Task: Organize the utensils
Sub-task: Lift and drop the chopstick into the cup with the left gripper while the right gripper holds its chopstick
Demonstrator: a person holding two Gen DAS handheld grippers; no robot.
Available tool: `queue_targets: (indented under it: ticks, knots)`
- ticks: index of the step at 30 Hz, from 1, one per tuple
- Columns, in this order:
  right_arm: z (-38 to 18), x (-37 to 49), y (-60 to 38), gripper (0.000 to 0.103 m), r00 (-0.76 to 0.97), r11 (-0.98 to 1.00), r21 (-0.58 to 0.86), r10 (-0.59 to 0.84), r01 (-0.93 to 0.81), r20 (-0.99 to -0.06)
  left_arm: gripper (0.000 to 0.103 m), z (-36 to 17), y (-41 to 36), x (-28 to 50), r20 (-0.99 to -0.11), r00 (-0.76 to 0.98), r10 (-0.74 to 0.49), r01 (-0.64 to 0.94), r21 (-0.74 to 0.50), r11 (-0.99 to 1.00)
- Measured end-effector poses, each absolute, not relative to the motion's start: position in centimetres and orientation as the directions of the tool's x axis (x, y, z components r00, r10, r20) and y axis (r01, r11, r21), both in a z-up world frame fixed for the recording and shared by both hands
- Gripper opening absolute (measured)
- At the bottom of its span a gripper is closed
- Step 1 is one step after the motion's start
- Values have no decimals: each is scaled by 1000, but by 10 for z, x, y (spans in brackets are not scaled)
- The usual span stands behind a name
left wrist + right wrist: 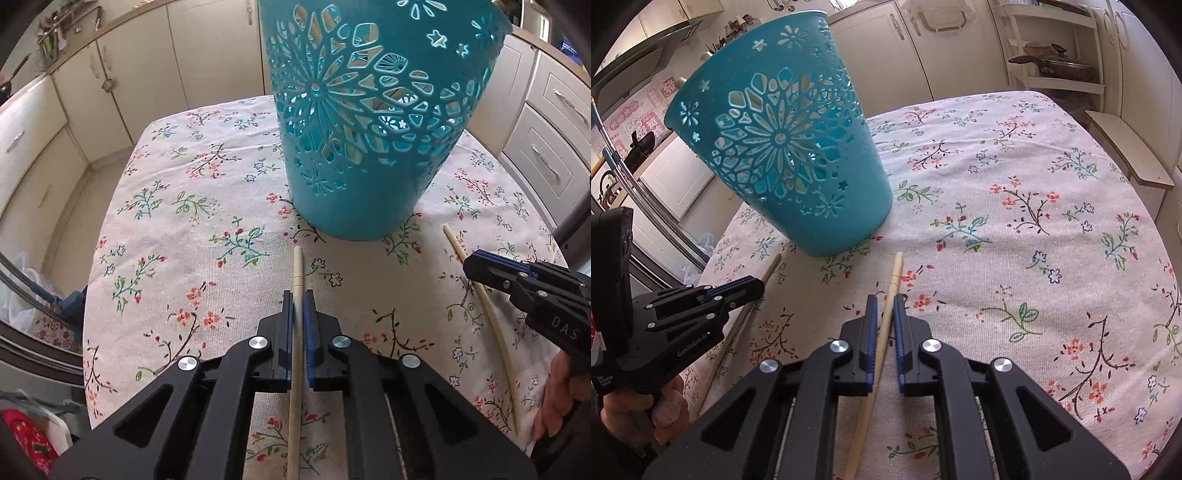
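Teal perforated plastic forms the basket (369,122), which stands upright on the surface (177,236), a table covered by a white cloth with a floral print. Two pale wooden chopsticks lie on the cloth on the near side of the basket, one toward each side of its base, their far tips pointing toward it and stopping short of its foot. The left gripper (298,306) is closed on the left chopstick (297,273): its blue-padded fingers (308,332) press both sides of the shaft, and the tip projects past them toward the basket. The right gripper (885,306) is closed on the right chopstick (896,273), which crosses the gap between the fingers at a slight angle, the tip again projecting toward the basket base. In the left wrist view the right gripper enters from the side of the basket nearer the drawer fronts (554,140), with part of a hand (557,398) on its handle. Cream kitchen cabinets (886,48) stand beyond the basket.
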State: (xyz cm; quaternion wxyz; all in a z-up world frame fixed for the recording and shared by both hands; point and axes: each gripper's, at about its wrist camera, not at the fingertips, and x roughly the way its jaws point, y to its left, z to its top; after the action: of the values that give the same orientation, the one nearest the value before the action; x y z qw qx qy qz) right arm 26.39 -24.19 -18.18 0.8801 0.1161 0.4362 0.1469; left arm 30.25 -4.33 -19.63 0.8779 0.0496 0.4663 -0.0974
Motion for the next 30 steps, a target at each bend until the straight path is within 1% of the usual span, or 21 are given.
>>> queue_targets:
  ticks: [6, 15, 18, 20, 22, 23, 26, 27, 29, 30]
  knots:
    - [-183, 264, -245, 9, 573, 922, 355, 376, -155, -728, 6, -196, -41, 294, -824, 553, -122, 209, -4, 978]
    - [-184, 266, -251, 9, 569, 914, 375, 393, -155, -722, 6, -188, -45, 277, -797, 595, -100, 237, 55, 970]
    - [-184, 266, -253, 9, 569, 913, 378, 396, -155, -721, 6, -179, -45, 270, -783, 611, -118, 250, 49, 967]
    - [-184, 266, -253, 9, 568, 912, 381, 398, -156, -720, 6, -171, -44, 265, -770, 618, -157, 268, 19, 963]
    - [-185, 266, -254, 9, 568, 911, 383, 400, -155, -719, 6, -156, -40, 259, -747, 623, -232, 307, -40, 951]
    - [-185, 266, -254, 9, 568, 910, 384, 401, -155, -719, 6, -145, -36, 256, -727, 622, -289, 333, -89, 939]
    - [-185, 267, -255, 10, 567, 909, 387, 404, -157, -718, 6, -109, -21, 250, -656, 631, -415, 373, -212, 903]
    - [-185, 267, -255, 10, 567, 908, 388, 405, -157, -718, 6, -99, -16, 250, -633, 637, -439, 378, -239, 894]
    - [-185, 267, -255, 11, 566, 907, 390, 408, -161, -716, 6, -64, -2, 250, -556, 665, -498, 389, -312, 867]
    - [-185, 267, -255, 12, 566, 906, 390, 410, -163, -716, 6, -53, 2, 252, -533, 676, -509, 390, -327, 861]
